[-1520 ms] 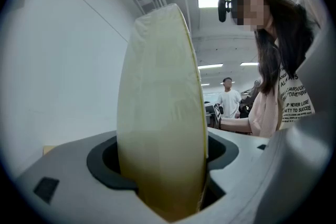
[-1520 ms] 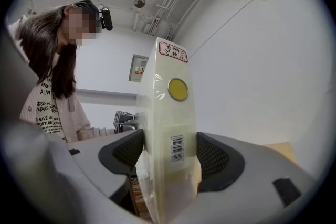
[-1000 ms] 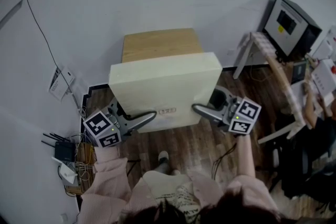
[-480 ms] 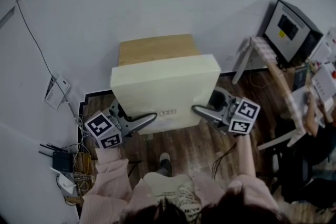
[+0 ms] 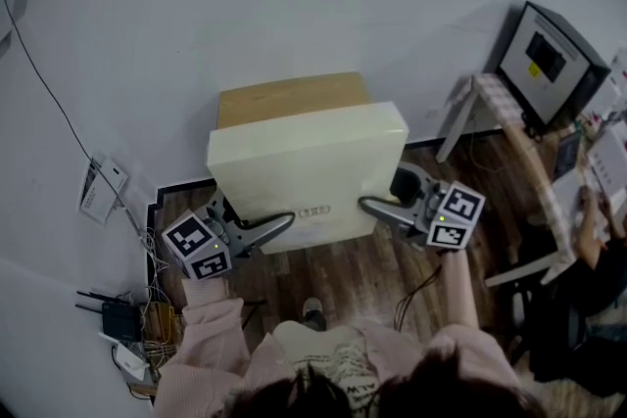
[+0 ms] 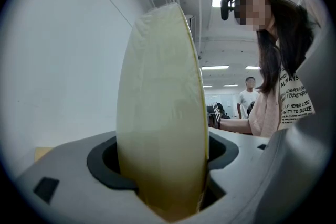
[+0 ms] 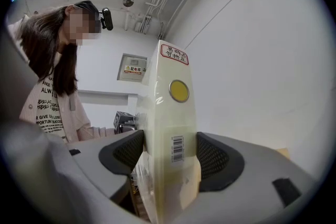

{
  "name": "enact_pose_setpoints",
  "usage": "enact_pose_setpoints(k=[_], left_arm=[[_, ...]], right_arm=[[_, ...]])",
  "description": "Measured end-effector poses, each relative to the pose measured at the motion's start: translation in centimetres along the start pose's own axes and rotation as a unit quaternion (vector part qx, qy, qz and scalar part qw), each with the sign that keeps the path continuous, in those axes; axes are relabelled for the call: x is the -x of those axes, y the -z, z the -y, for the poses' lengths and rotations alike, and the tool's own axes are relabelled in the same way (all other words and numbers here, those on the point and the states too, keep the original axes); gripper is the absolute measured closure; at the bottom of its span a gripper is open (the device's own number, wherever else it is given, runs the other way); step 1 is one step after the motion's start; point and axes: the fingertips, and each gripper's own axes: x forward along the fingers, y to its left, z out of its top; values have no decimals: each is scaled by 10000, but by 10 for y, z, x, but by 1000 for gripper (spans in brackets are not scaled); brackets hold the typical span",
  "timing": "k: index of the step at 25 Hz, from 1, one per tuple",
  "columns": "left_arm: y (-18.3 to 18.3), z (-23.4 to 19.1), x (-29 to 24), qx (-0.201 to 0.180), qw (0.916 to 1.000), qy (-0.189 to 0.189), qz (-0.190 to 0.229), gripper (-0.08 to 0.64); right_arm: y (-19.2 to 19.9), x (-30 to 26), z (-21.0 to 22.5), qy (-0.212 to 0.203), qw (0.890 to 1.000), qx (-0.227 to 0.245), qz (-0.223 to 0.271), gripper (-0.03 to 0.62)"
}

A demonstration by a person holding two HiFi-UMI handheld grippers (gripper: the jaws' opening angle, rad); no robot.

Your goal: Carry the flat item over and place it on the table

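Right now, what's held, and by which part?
The flat cream box, held by its near edge: left tongs toward the left corner, right tongs toward the right.

R gripper (image 7: pixel 169 160) clamped on cream flat box (image 7: pixel 167 97), barcode (image 7: pixel 177 149) side.

We see only the far strip of the wooden table (image 5: pixel 292 98); the cream box (image 5: pixel 306 166) covers the rest. Its white label (image 7: pixel 174 54) carries red print too small to read, and in the right gripper view the box's lower end runs off the bottom edge.
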Motion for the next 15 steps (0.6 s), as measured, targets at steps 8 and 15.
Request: enact_pose_setpoints(k=[8,15], left_arm=[[5,-44,-11,29,10000,-13,-51,187],[8,-81,-19,53,9999,-24,-90,187]], right_arm=[[7,-26,39,-38,10000,-48,-76,284],[10,-49,70,-57,9999,-54,-87,284]])
